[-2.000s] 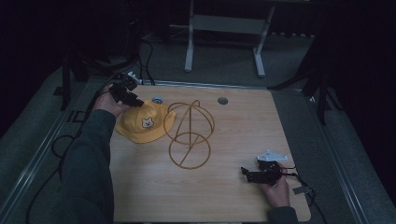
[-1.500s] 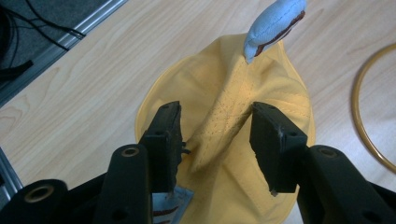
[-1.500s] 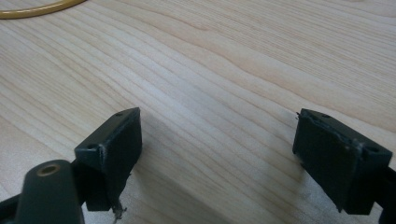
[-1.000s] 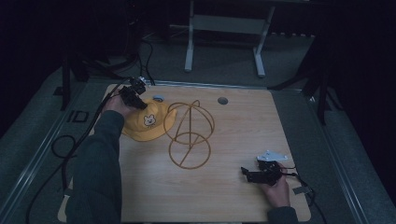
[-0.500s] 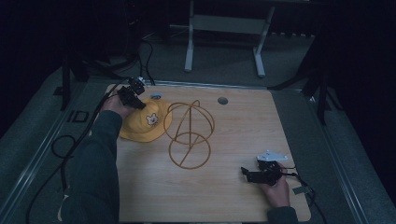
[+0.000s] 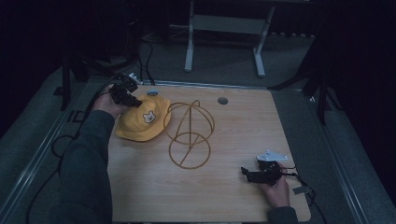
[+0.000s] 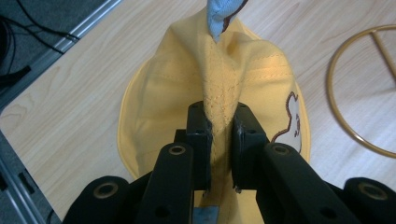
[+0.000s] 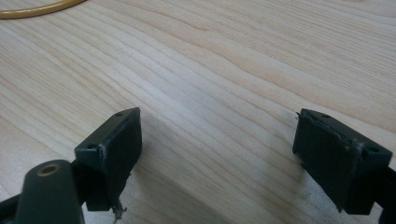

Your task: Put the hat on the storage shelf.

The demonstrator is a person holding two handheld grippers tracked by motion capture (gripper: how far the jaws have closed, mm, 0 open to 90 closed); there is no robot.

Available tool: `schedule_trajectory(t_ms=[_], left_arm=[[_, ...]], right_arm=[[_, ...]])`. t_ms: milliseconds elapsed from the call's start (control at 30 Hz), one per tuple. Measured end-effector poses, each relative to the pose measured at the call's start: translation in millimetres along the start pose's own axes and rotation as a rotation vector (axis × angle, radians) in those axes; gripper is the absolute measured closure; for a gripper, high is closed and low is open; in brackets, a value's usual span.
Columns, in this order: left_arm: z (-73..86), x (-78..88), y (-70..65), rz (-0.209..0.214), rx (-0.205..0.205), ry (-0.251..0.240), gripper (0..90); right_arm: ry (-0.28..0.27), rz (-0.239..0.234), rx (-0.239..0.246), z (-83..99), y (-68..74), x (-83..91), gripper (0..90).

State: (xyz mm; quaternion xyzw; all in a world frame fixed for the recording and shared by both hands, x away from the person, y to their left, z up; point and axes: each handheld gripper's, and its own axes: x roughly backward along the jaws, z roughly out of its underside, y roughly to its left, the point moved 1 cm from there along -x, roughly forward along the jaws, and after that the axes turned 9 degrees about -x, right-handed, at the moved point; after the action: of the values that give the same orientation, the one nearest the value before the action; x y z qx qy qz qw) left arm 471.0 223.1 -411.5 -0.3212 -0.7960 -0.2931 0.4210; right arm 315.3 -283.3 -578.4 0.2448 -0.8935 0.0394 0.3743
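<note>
A yellow child's cap [image 6: 142, 122] with a small animal patch lies at the table's far left, beside a gold wire hat stand [image 6: 189, 133]. My left gripper [image 6: 131, 100] is shut on a pinched fold of the yellow cap [image 7: 219, 84], lifting its crown into a ridge. A blue tab [image 7: 222, 16] sticks up at the fold's far end. One gold stand ring [image 7: 359, 88] lies to the cap's right. My right gripper [image 6: 246, 174] rests low near the table's front right, open, its jaws wide apart over bare wood [image 8: 219, 130].
The wooden table [image 6: 243, 121] has a round hole [image 6: 222, 100] near its far edge. A metal rail [image 6: 42, 154] runs along its left side, with cables trailing on the grey floor. White frame legs [image 6: 224, 42] stand beyond the table.
My left gripper has moved up and back toward the table's far left edge while holding the cap, pulling its crown along. The right gripper has stayed put.
</note>
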Motion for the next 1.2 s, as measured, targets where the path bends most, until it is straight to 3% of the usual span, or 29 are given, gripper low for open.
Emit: schedule_trajectory(t_ms=[167, 333, 1200], left_arm=[[3.8, 13.4, -0.2, 0.008, 0.007, -0.032, 80.0], [3.8, 23.1, -1.0, 0.014, -0.013, -0.032, 80.1], [10.2, 57.0, -8.2, 0.054, -0.059, -0.088, 80.5]], right_arm=[[-0.001, 0.000, 0.002, 0.0, -0.1, 0.0, 15.7], [-0.001, 0.000, 0.002, 0.0, -0.1, 0.0, 15.7], [-0.001, 0.000, 0.001, 0.1, 0.0, 0.0, 15.7]])
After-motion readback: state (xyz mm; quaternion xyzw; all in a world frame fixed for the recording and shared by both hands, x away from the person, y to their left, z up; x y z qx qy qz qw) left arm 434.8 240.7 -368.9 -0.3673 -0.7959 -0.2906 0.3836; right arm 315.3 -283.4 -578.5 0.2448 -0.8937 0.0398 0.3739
